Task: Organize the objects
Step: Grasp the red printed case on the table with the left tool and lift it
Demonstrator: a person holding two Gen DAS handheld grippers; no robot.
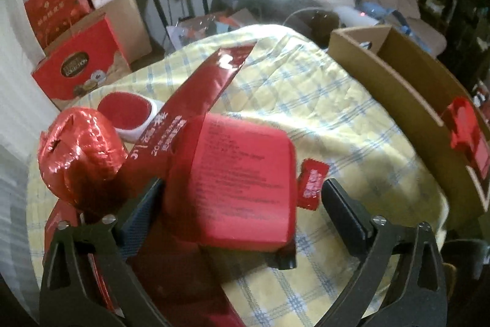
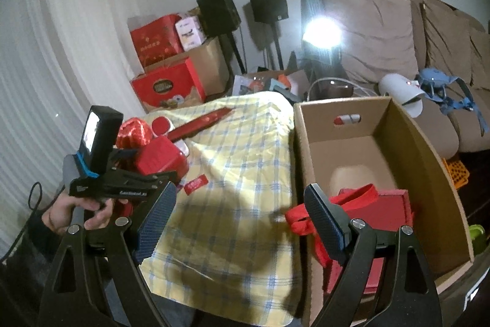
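Note:
A red box with printed text (image 1: 242,183) lies on the yellow checked cloth (image 1: 321,112), between the fingers of my left gripper (image 1: 242,189). The gripper is open; its right finger (image 1: 340,210) stands clear of the box, beside a small red sachet (image 1: 312,186). A red foil-wrapped bundle (image 1: 79,155), a long red pack (image 1: 211,85) and a white tub with a red top (image 1: 128,112) lie close by. My right gripper (image 2: 240,192) hangs open and empty over the cloth, at the near corner of a cardboard box (image 2: 428,161). A red bag with ribbon handles (image 2: 386,204) lies inside.
A person's hand (image 2: 92,213) holds the left gripper at the left. Red gift boxes (image 2: 168,85) and cartons are stacked behind the table by the curtain. A bright lamp (image 2: 321,32), speaker stands and a brown sofa (image 2: 382,36) fill the back.

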